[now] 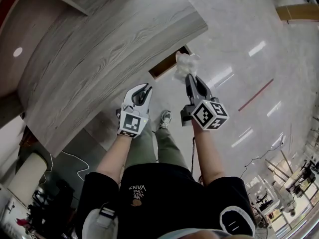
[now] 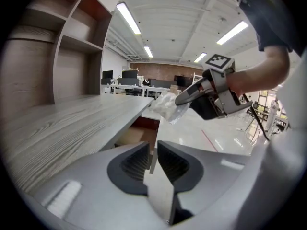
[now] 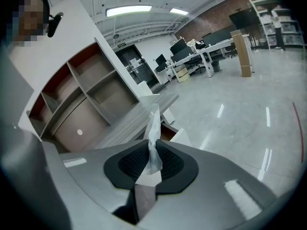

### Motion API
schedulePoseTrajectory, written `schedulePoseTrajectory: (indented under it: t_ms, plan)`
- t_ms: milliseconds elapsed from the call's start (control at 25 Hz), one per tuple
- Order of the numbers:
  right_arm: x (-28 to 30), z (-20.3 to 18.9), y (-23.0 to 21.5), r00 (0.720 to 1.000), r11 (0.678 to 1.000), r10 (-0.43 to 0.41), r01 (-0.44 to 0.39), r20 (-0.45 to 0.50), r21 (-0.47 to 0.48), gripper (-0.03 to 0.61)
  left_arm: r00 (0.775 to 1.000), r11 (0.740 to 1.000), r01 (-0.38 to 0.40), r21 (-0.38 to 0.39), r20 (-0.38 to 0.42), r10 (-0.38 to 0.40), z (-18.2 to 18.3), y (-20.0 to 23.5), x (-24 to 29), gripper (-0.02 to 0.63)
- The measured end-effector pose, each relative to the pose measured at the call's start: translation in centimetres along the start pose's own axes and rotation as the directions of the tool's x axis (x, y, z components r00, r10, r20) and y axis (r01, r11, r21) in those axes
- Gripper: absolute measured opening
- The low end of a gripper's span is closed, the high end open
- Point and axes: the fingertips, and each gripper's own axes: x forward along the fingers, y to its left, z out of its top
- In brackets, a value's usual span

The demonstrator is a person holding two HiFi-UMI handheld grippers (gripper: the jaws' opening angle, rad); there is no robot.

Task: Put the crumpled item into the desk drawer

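Observation:
The crumpled white item (image 1: 185, 66) hangs in the air just right of the open desk drawer (image 1: 168, 63), and my right gripper (image 1: 192, 79) is shut on it. In the right gripper view the crumpled item (image 3: 153, 135) stands pinched between the pads, with the drawer (image 3: 168, 130) beyond it. My left gripper (image 1: 145, 90) is shut and holds nothing, below the drawer's front. From the left gripper view (image 2: 152, 152) I see the drawer (image 2: 140, 134) under the desk top (image 2: 62, 128), with the crumpled item (image 2: 168, 107) in the right gripper (image 2: 192, 92) above it.
A grey wood-grain desk (image 1: 99, 59) runs along the left, with a shelf unit (image 3: 86, 85) on it. Glossy pale floor (image 1: 249, 49) lies to the right, with a red line (image 1: 256, 94). The person's legs and a shoe (image 1: 164, 118) are below the grippers. A tall cardboard box (image 3: 242, 51) stands far off.

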Motion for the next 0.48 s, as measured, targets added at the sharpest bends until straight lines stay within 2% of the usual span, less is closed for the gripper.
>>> schedulePoseTrajectory:
  t_ms: [200,480]
  plan:
    - [0.9,-0.4,-0.1,1.0,1.0,-0.005,0.005,-0.01,0.019,0.043,0.999,1.0,0.019,-0.011,-0.04,-0.019,-1.3,-0.3,0.8,0.07]
    - [1.9,-0.9,-0.1,1.0,0.999,-0.006,0.007,-0.025,0.041,0.043,0.998,1.0,0.028,-0.009,-0.05,-0.029,-1.9,-0.6,2.1,0.15]
